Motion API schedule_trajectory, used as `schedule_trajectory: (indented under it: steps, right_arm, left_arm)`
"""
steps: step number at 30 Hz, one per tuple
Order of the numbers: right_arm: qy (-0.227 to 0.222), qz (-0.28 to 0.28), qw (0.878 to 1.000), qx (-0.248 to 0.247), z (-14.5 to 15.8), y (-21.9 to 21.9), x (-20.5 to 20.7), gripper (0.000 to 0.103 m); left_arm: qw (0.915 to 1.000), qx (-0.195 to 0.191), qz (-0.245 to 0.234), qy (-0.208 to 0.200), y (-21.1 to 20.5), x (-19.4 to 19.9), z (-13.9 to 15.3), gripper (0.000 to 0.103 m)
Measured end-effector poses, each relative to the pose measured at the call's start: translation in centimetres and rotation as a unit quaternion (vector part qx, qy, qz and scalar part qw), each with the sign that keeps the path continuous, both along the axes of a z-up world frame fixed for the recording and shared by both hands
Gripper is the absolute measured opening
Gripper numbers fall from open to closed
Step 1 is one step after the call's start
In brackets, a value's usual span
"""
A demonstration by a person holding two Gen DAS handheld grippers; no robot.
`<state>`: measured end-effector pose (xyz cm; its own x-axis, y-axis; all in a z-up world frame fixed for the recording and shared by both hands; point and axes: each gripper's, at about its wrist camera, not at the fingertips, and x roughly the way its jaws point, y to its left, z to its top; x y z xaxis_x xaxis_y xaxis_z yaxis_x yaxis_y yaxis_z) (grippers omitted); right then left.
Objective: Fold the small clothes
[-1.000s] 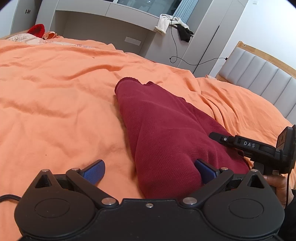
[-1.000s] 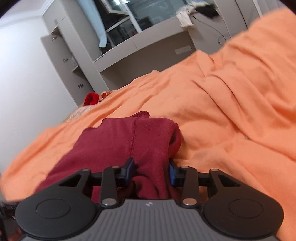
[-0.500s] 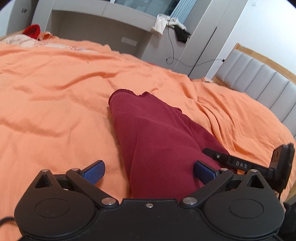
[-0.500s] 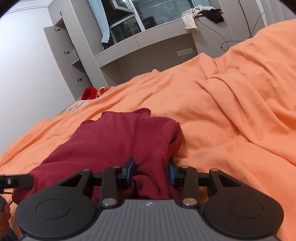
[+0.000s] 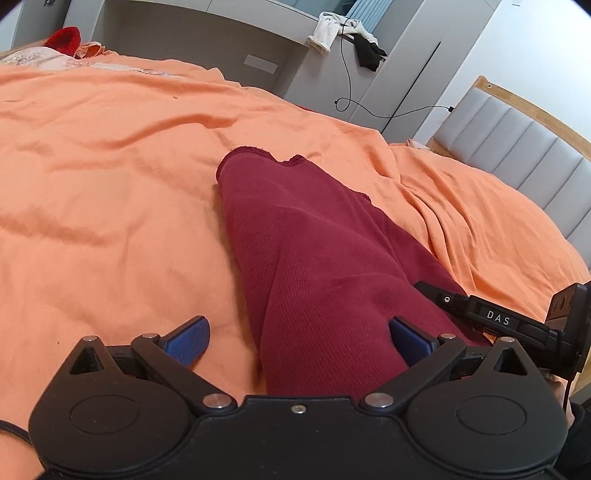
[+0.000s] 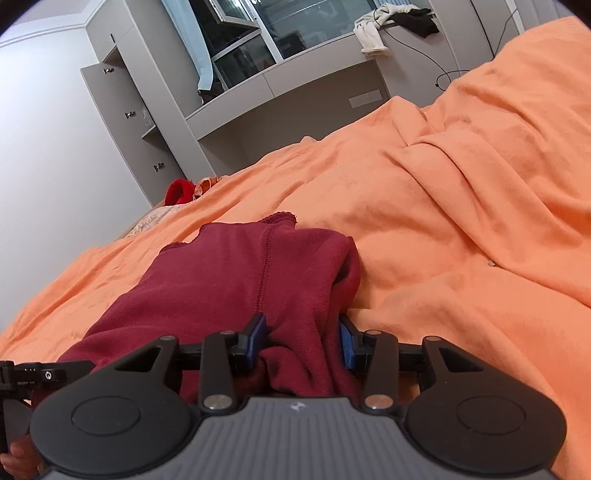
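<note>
A dark red knit garment [image 5: 314,258] lies lengthwise on the orange bedspread [image 5: 110,184], folded into a long strip. My left gripper [image 5: 299,336] is open, its blue pads wide apart, with the garment's near end between them and against the right pad. My right gripper [image 6: 303,339] is shut on a bunched near edge of the same garment [image 6: 240,280]. The right gripper's body shows at the right edge of the left wrist view [image 5: 517,325].
A grey desk unit [image 5: 221,48] with white and black clothes [image 5: 347,33] and a cable stands beyond the bed. A padded headboard [image 5: 517,147] is at the right. A red item [image 5: 64,37] lies at the far left corner. Grey cabinets [image 6: 129,110] stand at the wall.
The right wrist view has steadied and lowered toward the bed, still clamped on the garment. The left gripper stays open and has shifted slightly; the garment lies a bit flatter.
</note>
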<state>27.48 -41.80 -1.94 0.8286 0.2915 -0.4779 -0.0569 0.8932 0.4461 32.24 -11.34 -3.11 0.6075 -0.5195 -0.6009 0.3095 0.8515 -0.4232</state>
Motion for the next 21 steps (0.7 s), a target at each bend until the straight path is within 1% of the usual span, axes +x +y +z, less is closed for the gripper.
schedule_trajectory:
  steps: [21]
  right_arm:
    - [0.002, -0.005, 1.000, 0.012, -0.19, -0.24, -0.15, 0.047]
  left_arm:
    - [1.0000, -0.001, 0.002, -0.003, 0.14, -0.21, -0.12, 0.103]
